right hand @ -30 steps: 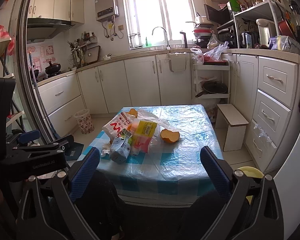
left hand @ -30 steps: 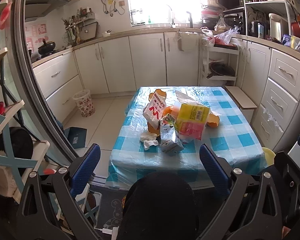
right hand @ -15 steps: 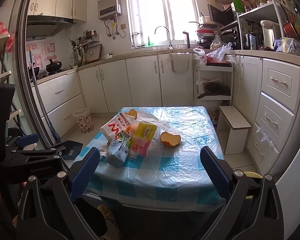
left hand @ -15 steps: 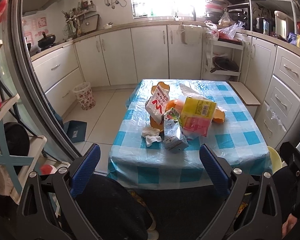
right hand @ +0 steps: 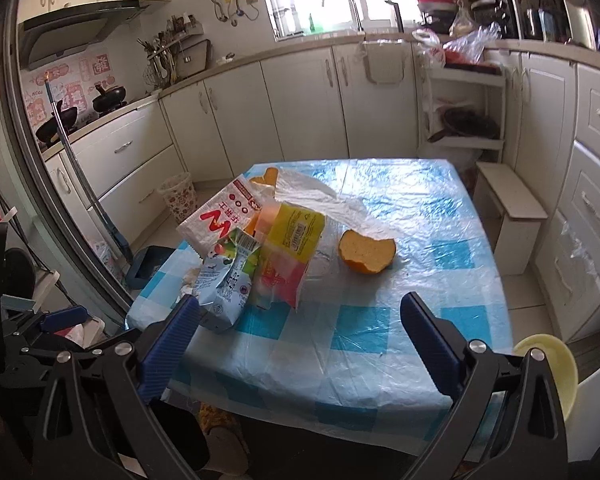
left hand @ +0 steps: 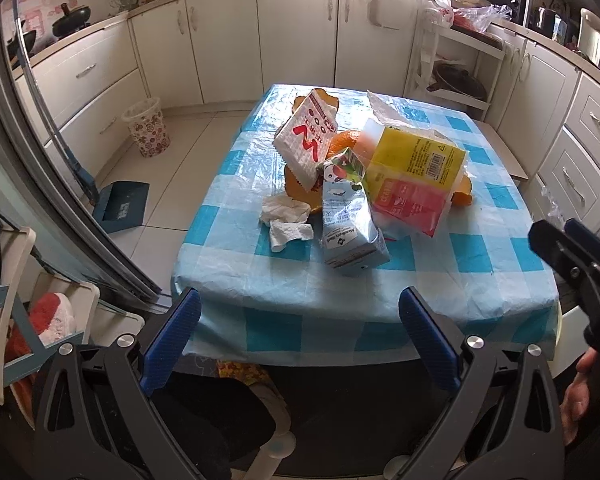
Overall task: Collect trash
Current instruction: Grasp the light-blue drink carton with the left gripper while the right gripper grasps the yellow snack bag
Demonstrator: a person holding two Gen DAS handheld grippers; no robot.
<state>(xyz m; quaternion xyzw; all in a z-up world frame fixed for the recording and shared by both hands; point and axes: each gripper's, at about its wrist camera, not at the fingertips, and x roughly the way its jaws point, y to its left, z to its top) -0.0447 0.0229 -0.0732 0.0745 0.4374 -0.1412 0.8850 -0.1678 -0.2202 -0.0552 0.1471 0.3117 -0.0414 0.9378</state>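
Note:
A pile of trash lies on the blue-checked table (left hand: pixel 480 280): a crushed blue milk carton (left hand: pixel 350 224), a yellow and red plastic pack (left hand: pixel 414 178), a white wrapper with a red M (left hand: pixel 306 140), crumpled tissue (left hand: pixel 286 218) and orange peel (right hand: pixel 366 250). The carton (right hand: pixel 224 286), pack (right hand: pixel 288 254) and wrapper (right hand: pixel 220 216) also show in the right wrist view. My left gripper (left hand: pixel 300 340) is open and empty, before the table's near edge. My right gripper (right hand: pixel 300 344) is open and empty over the near edge, its left finger beside the carton.
A patterned wastebasket (left hand: pixel 148 126) stands on the floor left of the table by the cabinets. A blue dustpan (left hand: pixel 120 206) lies nearer. A small white stool (right hand: pixel 512 208) stands right of the table. A yellow bowl (right hand: pixel 548 368) sits at the near right.
Both grippers have moved forward towards the table, and the trash pile now looks larger and closer. The left view has tilted downward. Both stay open.

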